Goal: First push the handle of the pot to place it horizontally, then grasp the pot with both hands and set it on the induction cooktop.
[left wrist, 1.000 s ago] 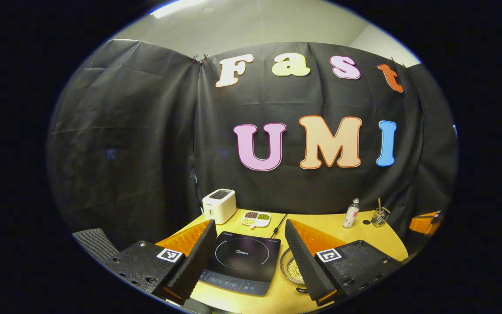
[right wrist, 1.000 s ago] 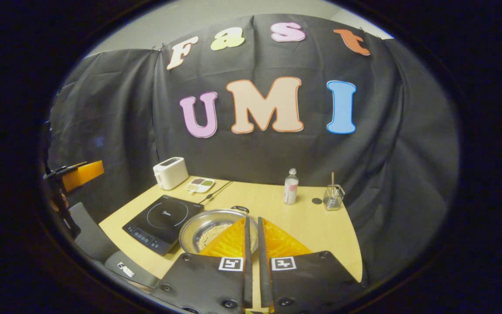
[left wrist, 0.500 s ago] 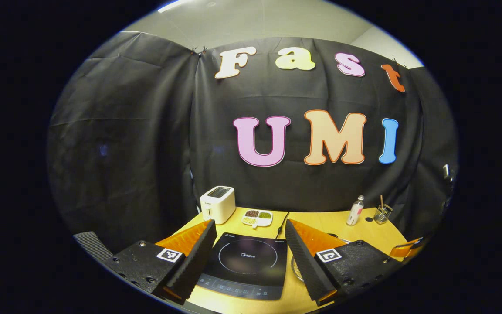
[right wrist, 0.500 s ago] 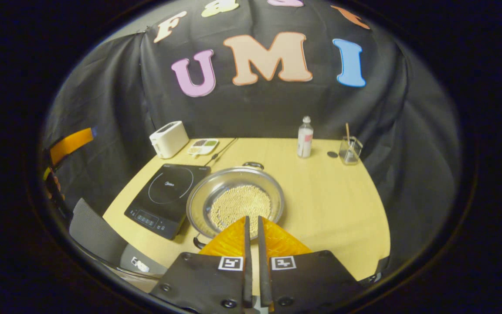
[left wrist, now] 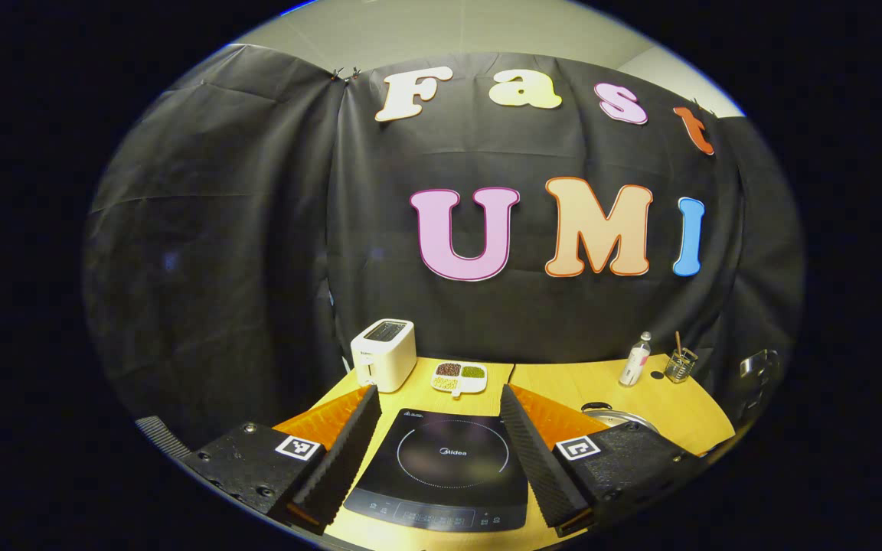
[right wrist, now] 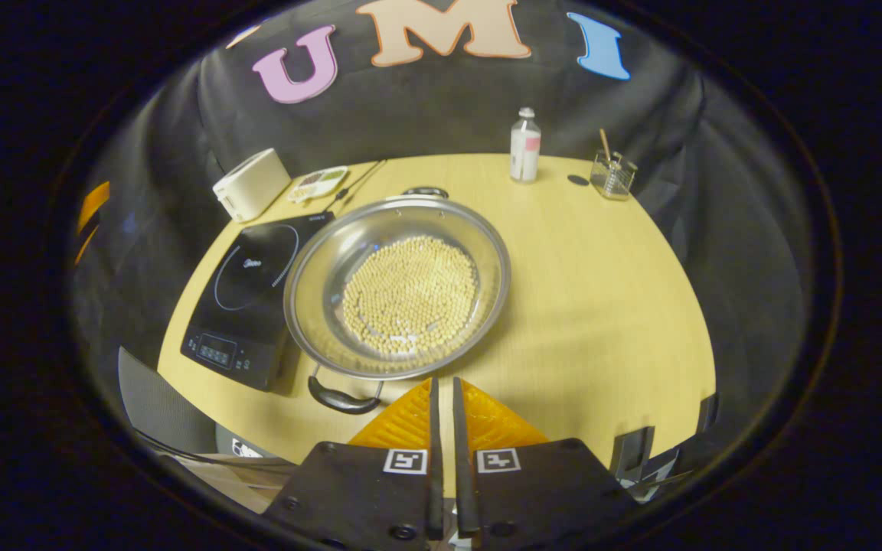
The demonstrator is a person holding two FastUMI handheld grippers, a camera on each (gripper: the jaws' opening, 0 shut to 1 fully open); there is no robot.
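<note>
Two tongs: the left tongs (left wrist: 435,428) gape above the cooktop (left wrist: 441,467); the right tongs (right wrist: 445,409) are clenched empty beside the pot (right wrist: 399,287).

Pot (right wrist: 399,287) on table (right wrist: 602,260), right of cooktop (right wrist: 246,295)

The left gripper view sits low at the table's (left wrist: 563,383) near edge, facing level toward the back wall, the induction cooktop (left wrist: 441,467) close at bottom centre. The right gripper view looks steeply down from above, the pot (right wrist: 403,291) near mid-frame. Both share the cooktop, the toaster (left wrist: 383,353), the bottle (right wrist: 524,145) and the pot.
</note>
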